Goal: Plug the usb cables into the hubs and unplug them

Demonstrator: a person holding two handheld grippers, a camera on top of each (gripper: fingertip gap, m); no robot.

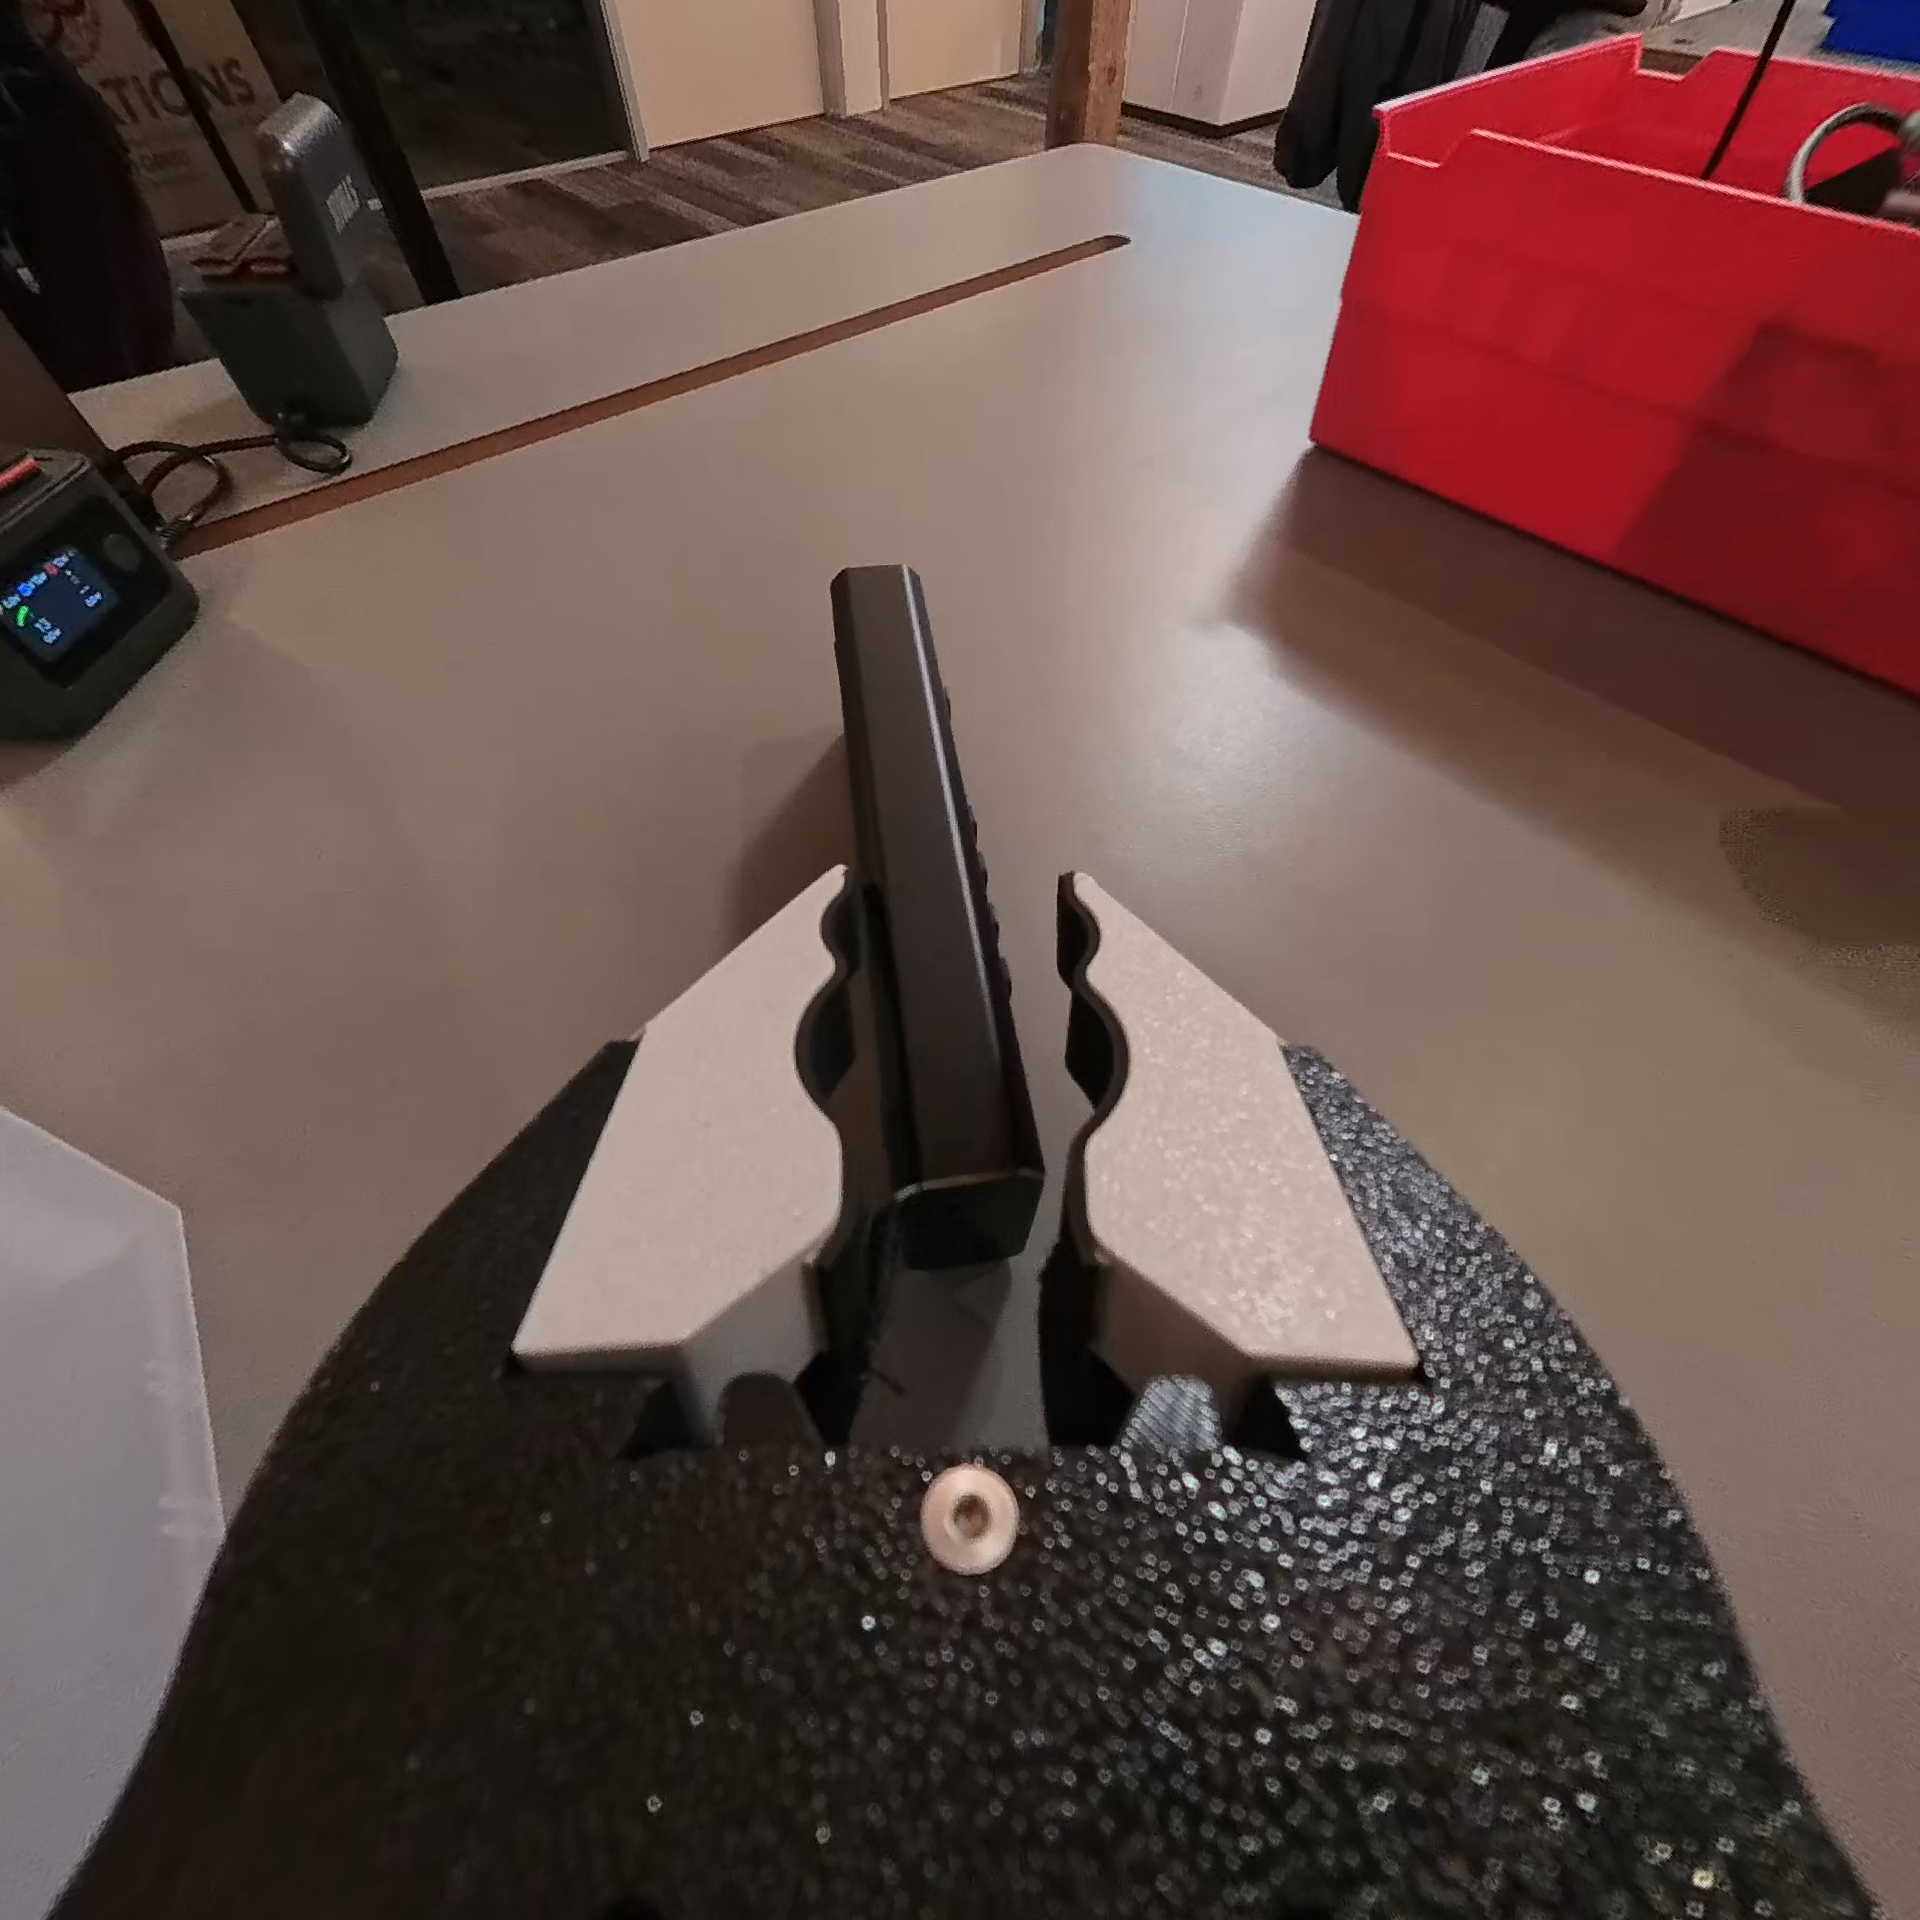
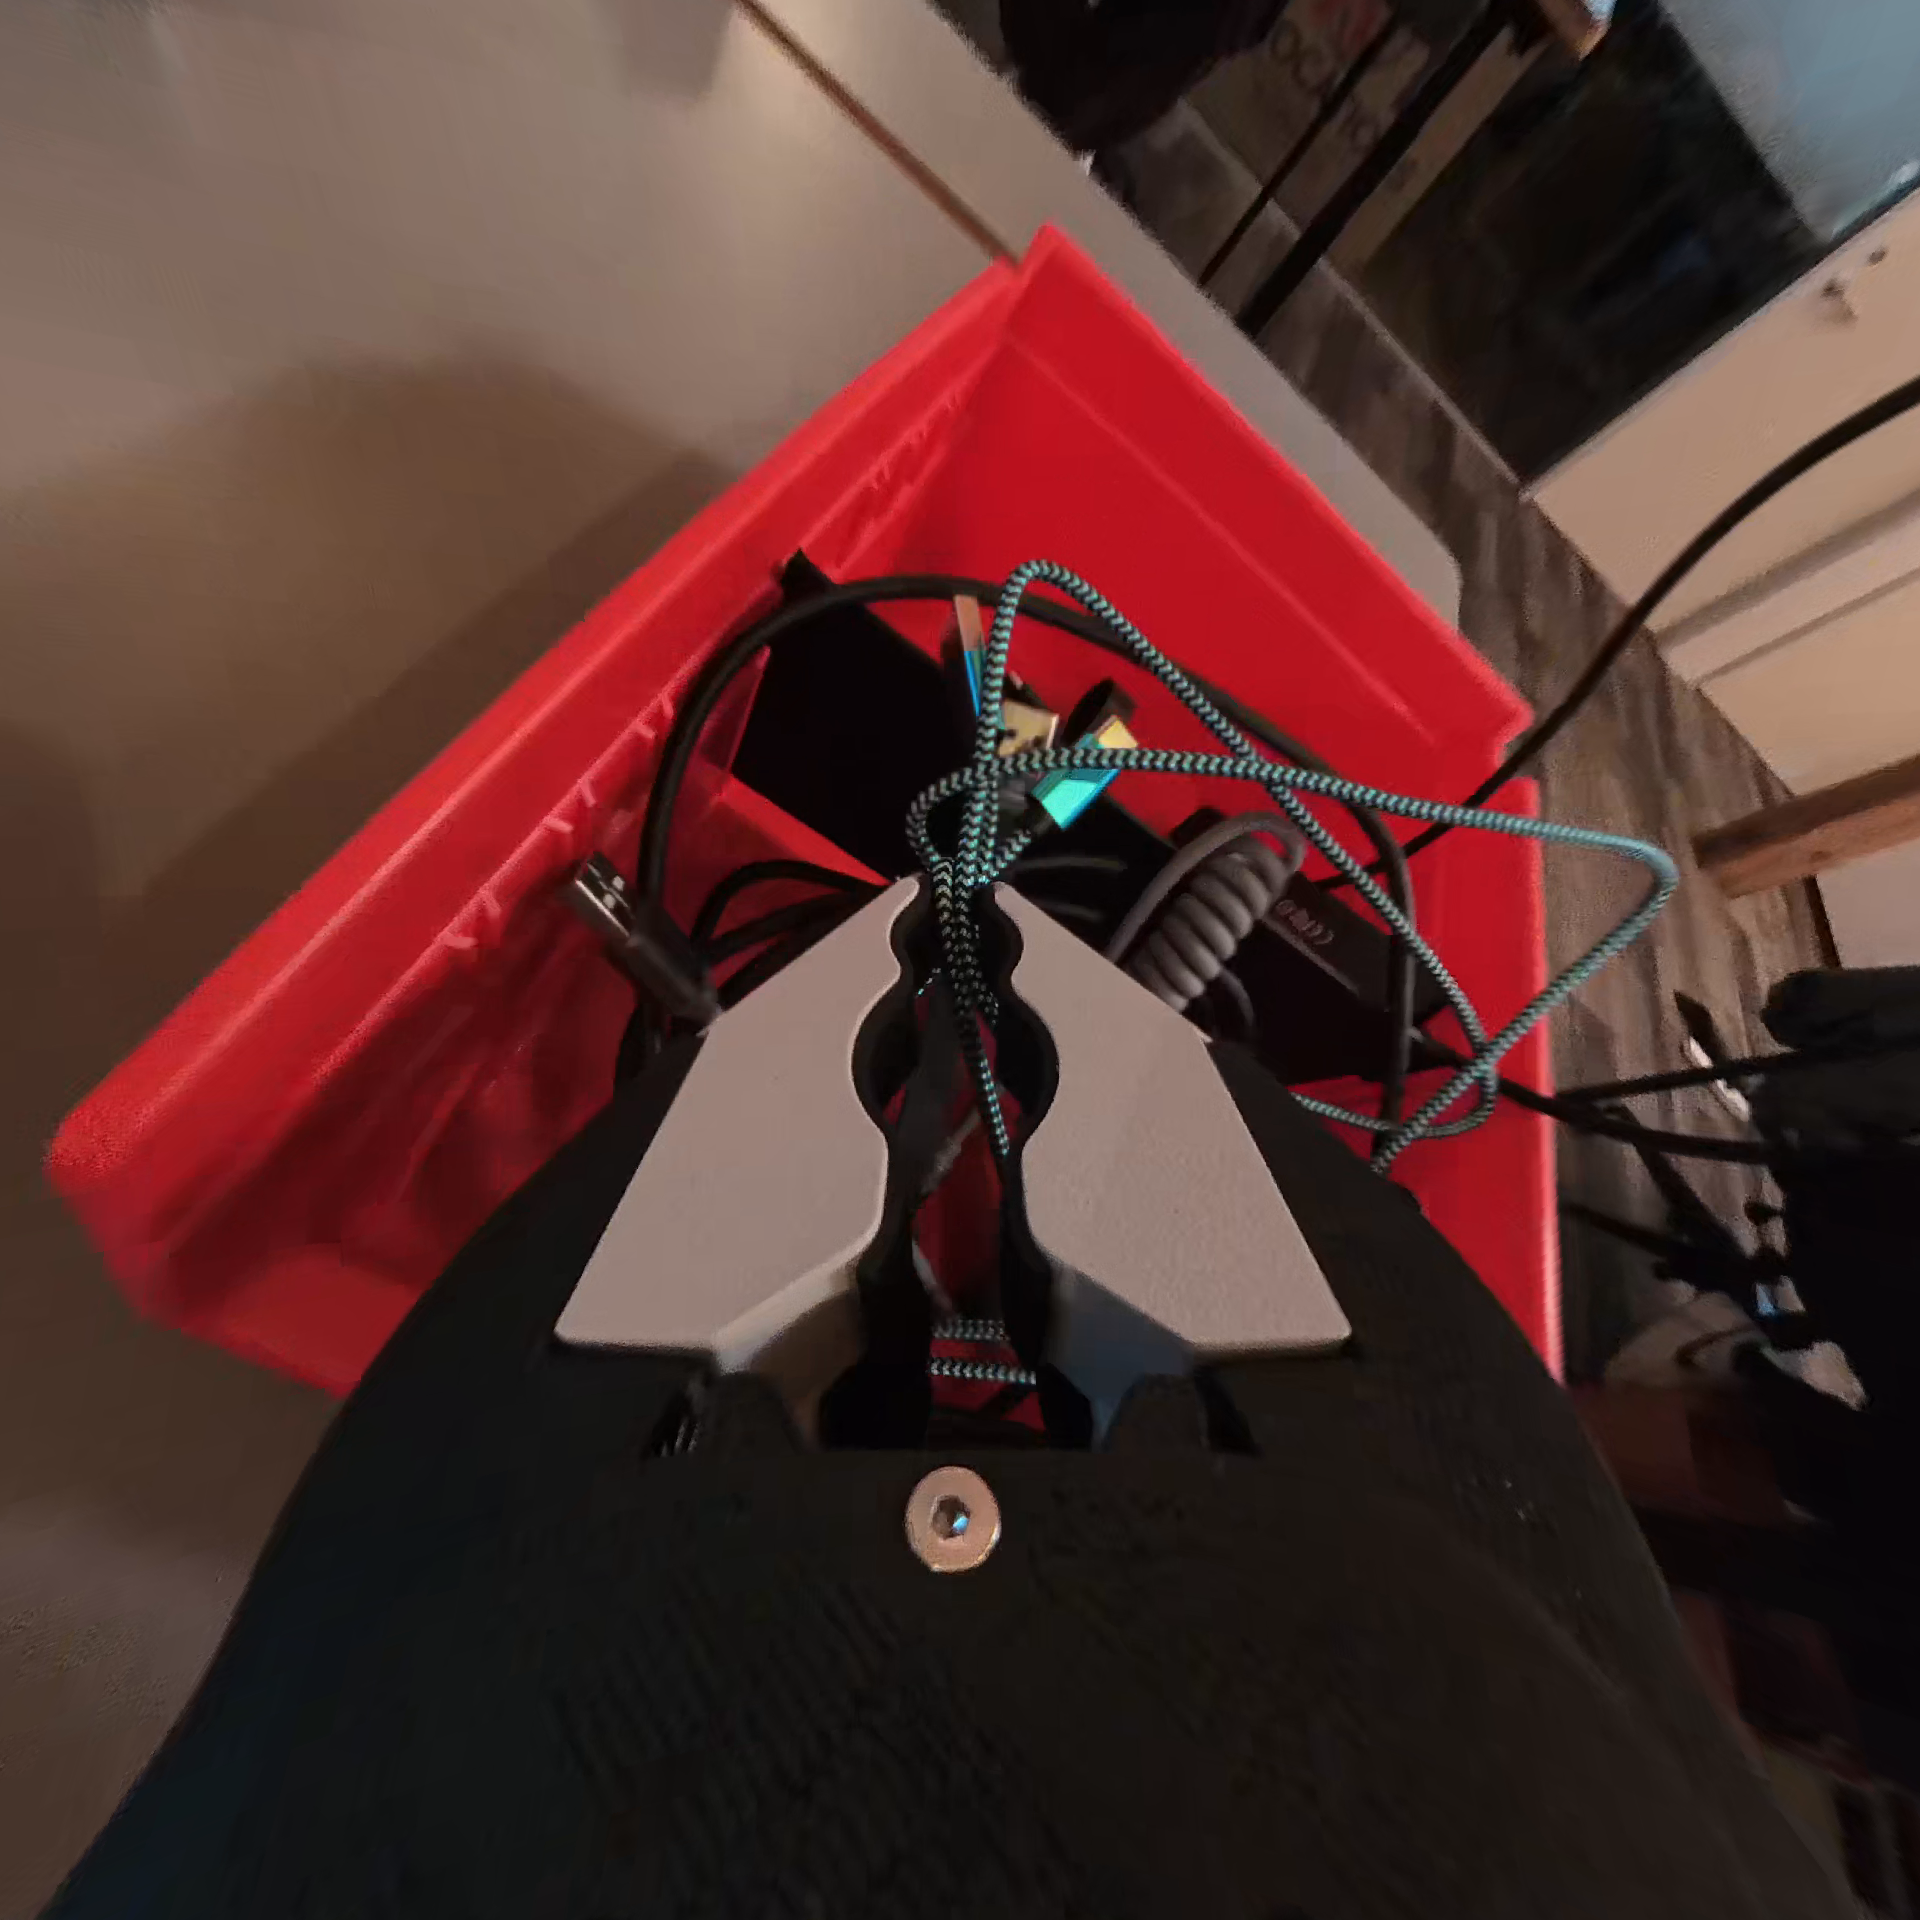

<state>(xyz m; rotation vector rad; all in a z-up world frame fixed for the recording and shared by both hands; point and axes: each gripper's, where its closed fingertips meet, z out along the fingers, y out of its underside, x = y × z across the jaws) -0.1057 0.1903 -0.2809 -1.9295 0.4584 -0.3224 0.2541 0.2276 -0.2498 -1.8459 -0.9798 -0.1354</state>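
1. Left tongs (image 1: 961,1049): set around a black usb hub (image 1: 925,904), which lies between the two grey fingers. The hub touches the left finger; a gap shows at the right finger, so whether the grip is firm cannot be told.
2. Hub, position: above the desk (image 1: 520,831), long axis running straight forward from the tongs. Dark notches, probably ports, line its right side.
3. Right tongs (image 2: 956,899): clenched on a bundle of teal braided usb cables (image 2: 1226,769), held over the red bin (image 2: 1195,540).
4. Cables, position: strands pass between the fingers; loops and several plug ends (image 2: 1075,795) fan forward beyond the tips, above the bin.
5. Bin contents: further black cables (image 2: 665,790), a grey coiled cord (image 2: 1205,914), black boxes.
6. Key relation (judgement): the bin sits ahead and right of the left tongs, so the right tongs carry a plug leftward to the hub's right side, crosswise to its long axis.
7. Also on desk: small device with lit screen (image 1: 57,613).
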